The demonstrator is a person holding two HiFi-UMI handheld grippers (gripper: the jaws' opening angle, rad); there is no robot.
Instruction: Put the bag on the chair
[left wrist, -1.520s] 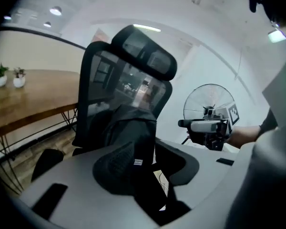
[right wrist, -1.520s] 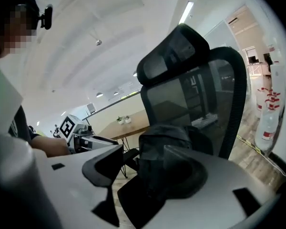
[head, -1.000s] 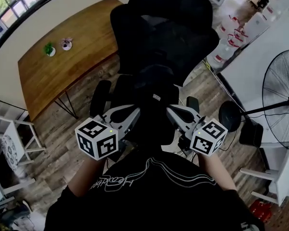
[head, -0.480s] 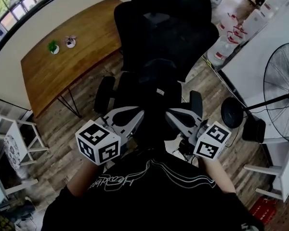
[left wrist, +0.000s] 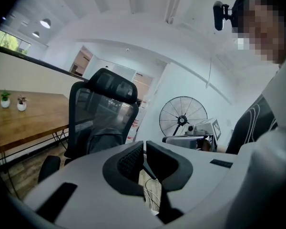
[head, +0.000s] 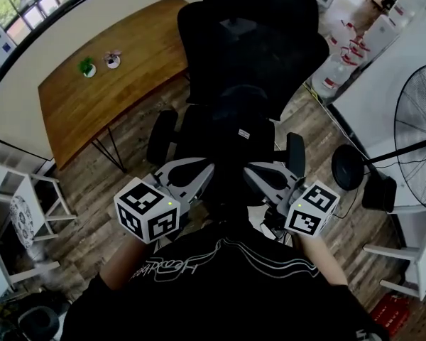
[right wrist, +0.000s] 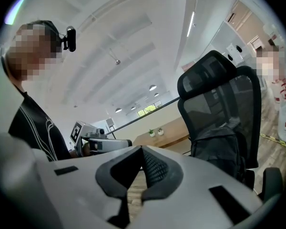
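Note:
A black bag (head: 234, 126) rests on the seat of a black mesh office chair (head: 263, 34), leaning against its backrest. From the left gripper view the bag (left wrist: 101, 142) shows beyond the jaws, and from the right gripper view the bag (right wrist: 219, 144) shows on the chair (right wrist: 219, 89). My left gripper (head: 209, 169) and right gripper (head: 248, 170) are held side by side just in front of the seat, close to my chest. The left gripper (left wrist: 144, 146) is shut, and so is the right gripper (right wrist: 142, 150); I see nothing gripped in either.
A long wooden table (head: 121, 69) with two small potted plants (head: 89, 67) stands to the chair's left. A standing fan (head: 419, 141) with a round base (head: 351, 169) is at the right, with water bottles (head: 339, 73) behind it. A white rack (head: 21, 204) stands at the far left.
The chair with the bag has slid a little up and right in the head view. Both grippers have drawn slightly back toward my body and stay shut.

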